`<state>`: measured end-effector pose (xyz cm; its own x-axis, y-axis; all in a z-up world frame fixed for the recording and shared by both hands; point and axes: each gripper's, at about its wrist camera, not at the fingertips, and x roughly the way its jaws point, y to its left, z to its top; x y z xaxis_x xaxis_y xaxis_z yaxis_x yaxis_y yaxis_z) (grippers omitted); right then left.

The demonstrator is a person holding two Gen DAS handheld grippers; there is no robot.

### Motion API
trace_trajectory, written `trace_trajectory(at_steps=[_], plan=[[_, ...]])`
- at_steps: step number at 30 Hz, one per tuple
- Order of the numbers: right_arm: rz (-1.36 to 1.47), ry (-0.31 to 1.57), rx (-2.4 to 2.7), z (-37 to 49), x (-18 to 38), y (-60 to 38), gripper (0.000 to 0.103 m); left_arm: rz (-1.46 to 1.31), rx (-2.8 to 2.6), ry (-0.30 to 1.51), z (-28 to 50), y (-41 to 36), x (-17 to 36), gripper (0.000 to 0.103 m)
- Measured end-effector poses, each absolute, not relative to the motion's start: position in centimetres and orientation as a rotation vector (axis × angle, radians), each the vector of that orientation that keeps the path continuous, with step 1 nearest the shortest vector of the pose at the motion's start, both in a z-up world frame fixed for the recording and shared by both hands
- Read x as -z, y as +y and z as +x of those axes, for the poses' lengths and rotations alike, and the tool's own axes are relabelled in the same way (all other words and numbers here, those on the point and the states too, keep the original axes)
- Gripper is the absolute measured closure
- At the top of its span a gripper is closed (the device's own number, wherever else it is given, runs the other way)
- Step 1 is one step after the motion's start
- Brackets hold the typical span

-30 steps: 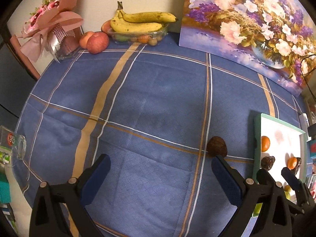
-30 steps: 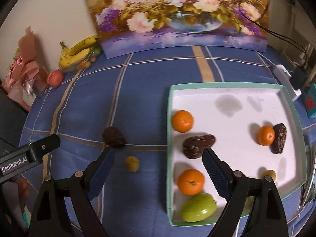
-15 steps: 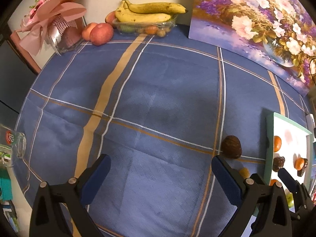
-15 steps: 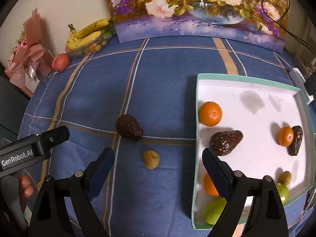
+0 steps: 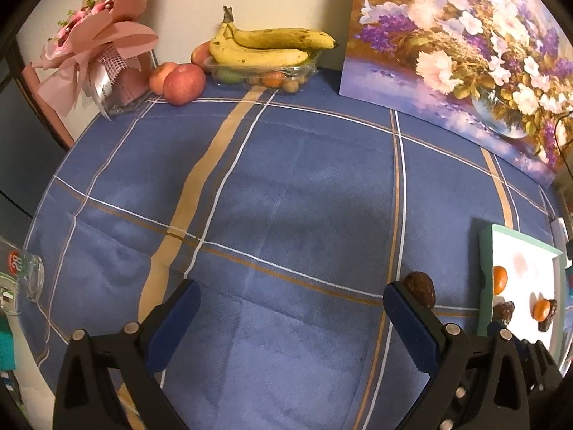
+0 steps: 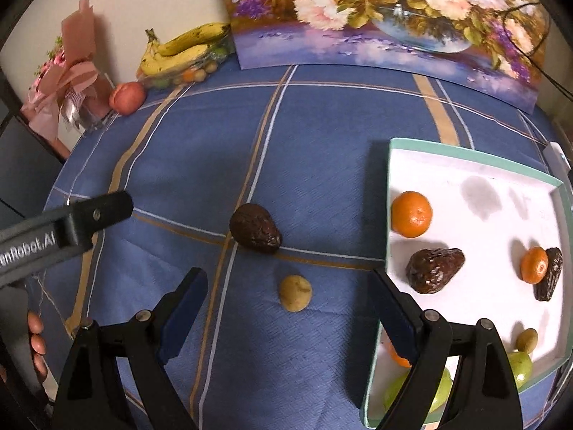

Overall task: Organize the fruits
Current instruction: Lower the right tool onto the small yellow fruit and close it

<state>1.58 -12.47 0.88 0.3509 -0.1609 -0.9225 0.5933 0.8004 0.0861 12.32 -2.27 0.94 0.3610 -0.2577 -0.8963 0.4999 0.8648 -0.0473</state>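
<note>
A white tray with a green rim (image 6: pixel 472 152) lies on the blue cloth at the right and holds several fruits: oranges (image 6: pixel 411 214), dark wrinkled fruits (image 6: pixel 433 270) and green ones. A dark wrinkled fruit (image 6: pixel 255 228) and a small yellow fruit (image 6: pixel 294 292) lie on the cloth left of the tray. My right gripper (image 6: pixel 288 308) is open and empty, with the yellow fruit between its fingers' line. My left gripper (image 5: pixel 290 317) is open and empty over bare cloth; the dark fruit (image 5: pixel 419 289) is by its right finger. The tray also shows in the left wrist view (image 5: pixel 484 279).
At the back left stand a plastic box with bananas (image 5: pixel 265 50), apples (image 5: pixel 183 83) and a pink bouquet (image 5: pixel 96 53). A flower painting (image 5: pixel 462 46) leans on the wall at the back right. A glass (image 5: pixel 21 268) stands at the left edge.
Both grippers have moved left and a little forward. The tray has slid toward the right in both views, and the yellow fruit now lies between my right gripper's fingers.
</note>
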Motion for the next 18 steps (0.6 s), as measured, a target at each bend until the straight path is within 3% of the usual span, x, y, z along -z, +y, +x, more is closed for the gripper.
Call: trace_trajectory(at_steps=[4,6,8,10,14,18], plan=[[0.408,1.146,0.495,2.1,-0.1,-11.9,0.013,0.250,0.501,1.123,12.6,-2.5,-0.1,0.000],[0.408,1.163,0.488,2.2,0.4,-11.9,0.019,0.247,0.517,1.137,12.6,-2.7,0.2,0.000],[0.411,1.177,0.483,2.3,0.9,-12.0,0.032,0.221,0.530,1.167,12.8,-2.7,0.5,0.000],[0.410,1.191,0.479,2.4,1.4,-12.0,0.034,0.192,0.537,1.186,12.9,-2.7,0.7,0.000],[0.426,1.203,0.479,2.4,2.0,-12.4,0.051,0.195,0.538,1.205,12.9,-3.0,1.1,0.001],[0.442,1.217,0.481,2.5,2.5,-12.7,0.056,0.176,0.565,1.223,12.9,-3.5,1.4,0.001]])
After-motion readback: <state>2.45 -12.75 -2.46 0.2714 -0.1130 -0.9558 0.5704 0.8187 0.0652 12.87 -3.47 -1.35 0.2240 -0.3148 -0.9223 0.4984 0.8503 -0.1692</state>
